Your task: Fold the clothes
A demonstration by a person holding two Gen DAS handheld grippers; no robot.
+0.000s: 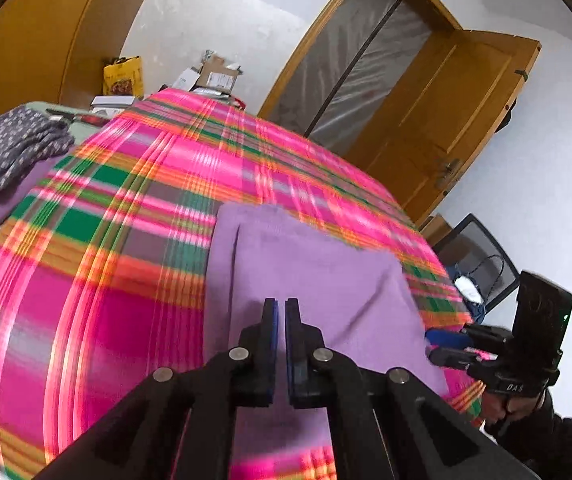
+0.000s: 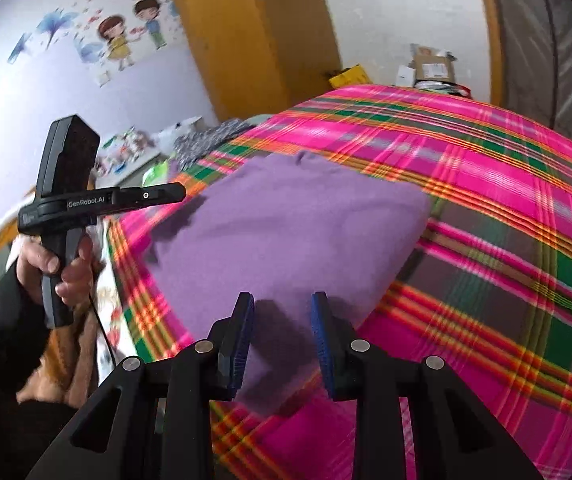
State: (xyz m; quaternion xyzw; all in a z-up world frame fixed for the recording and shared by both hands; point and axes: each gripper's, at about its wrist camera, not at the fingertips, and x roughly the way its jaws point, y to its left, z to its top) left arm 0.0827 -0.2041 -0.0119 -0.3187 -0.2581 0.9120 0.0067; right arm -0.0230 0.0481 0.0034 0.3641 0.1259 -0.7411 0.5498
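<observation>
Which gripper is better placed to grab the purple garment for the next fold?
Probably the right gripper: its jaws are open just above the near edge of the folded purple garment. The left gripper hangs over it nearly shut and would have to open first.

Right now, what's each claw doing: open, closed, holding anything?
Left claw: shut, pads nearly touching, nothing visibly pinched, above the purple garment.
Right claw: open, empty, over the garment's near edge.
</observation>
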